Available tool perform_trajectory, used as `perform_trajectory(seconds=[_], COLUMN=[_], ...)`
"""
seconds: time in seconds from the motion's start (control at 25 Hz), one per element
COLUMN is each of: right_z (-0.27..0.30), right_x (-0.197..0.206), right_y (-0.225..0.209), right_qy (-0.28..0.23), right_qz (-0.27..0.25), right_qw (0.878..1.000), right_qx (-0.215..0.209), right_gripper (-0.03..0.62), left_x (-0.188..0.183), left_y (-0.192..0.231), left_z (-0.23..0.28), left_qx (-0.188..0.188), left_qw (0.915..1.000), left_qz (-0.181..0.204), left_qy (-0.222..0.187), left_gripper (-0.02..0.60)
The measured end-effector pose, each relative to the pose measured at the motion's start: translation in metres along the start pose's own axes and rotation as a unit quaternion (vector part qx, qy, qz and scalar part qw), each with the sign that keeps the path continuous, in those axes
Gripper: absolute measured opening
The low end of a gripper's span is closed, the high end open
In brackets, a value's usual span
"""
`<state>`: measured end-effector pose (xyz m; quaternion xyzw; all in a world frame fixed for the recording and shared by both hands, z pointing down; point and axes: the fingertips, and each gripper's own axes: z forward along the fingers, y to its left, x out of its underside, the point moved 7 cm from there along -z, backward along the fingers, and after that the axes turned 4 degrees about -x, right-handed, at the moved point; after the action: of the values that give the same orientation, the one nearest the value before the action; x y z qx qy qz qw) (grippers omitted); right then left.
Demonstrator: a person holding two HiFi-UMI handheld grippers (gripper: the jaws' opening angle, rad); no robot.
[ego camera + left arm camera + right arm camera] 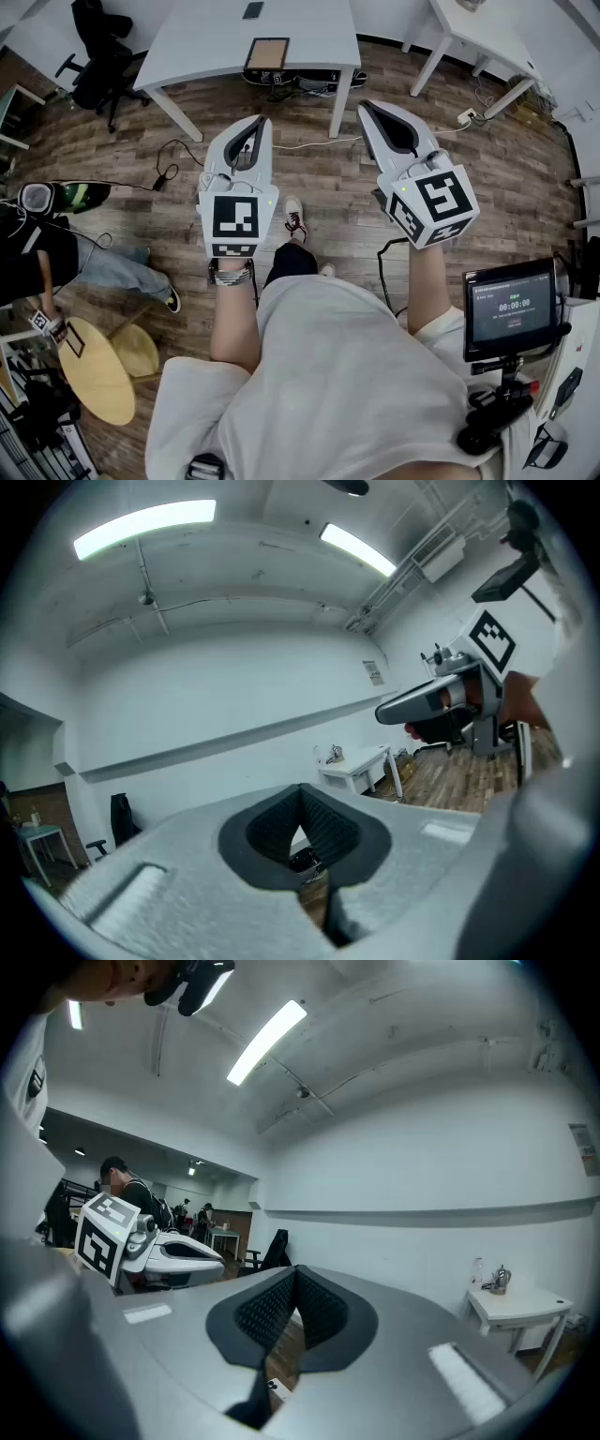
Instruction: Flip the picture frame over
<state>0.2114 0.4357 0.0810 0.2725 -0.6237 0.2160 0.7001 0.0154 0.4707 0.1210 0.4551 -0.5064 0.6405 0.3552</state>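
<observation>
Two grippers are held level in front of the person, well apart from the frame (267, 53). The left gripper (260, 122) has its jaws pressed together with nothing between them, and the right gripper (367, 107) is the same: in each gripper view the ribbed pads meet at the tip and only the room shows past them.

The frame lies flat on the white table (197, 42), close to the table's near edge, with a brown face up and a dark rim around it. I cannot tell if this brown face is the back board or the front.

My judgement is that the frame is light and stiff, so it will not bend when one side is lifted. It may have glass on the hidden side, so it should not drop onto the table. Because it lies flat, the jaws cannot easily go under it. A good place to take hold seems to be the rim on the near side: open one gripper, pinch this edge or tilt it up, and steady the opposite edge with the other gripper during the turn. The smooth rim may slip in a light grip.
</observation>
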Motion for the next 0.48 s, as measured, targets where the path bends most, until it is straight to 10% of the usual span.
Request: perform_trajectory(seconds=[0.48], right_z=[0.021], right_x=[0.003], right_y=[-0.014], right_qy=[-0.001], right_qz=[0.024], right_qw=[1.0], right_qx=[0.009], right_gripper=[0.002], left_x=[0.002], left_y=[0.01], left_z=[0.03], left_qx=[0.013], left_qw=[0.9999], left_qz=[-0.002], left_qy=[0.005], left_gripper=[0.003])
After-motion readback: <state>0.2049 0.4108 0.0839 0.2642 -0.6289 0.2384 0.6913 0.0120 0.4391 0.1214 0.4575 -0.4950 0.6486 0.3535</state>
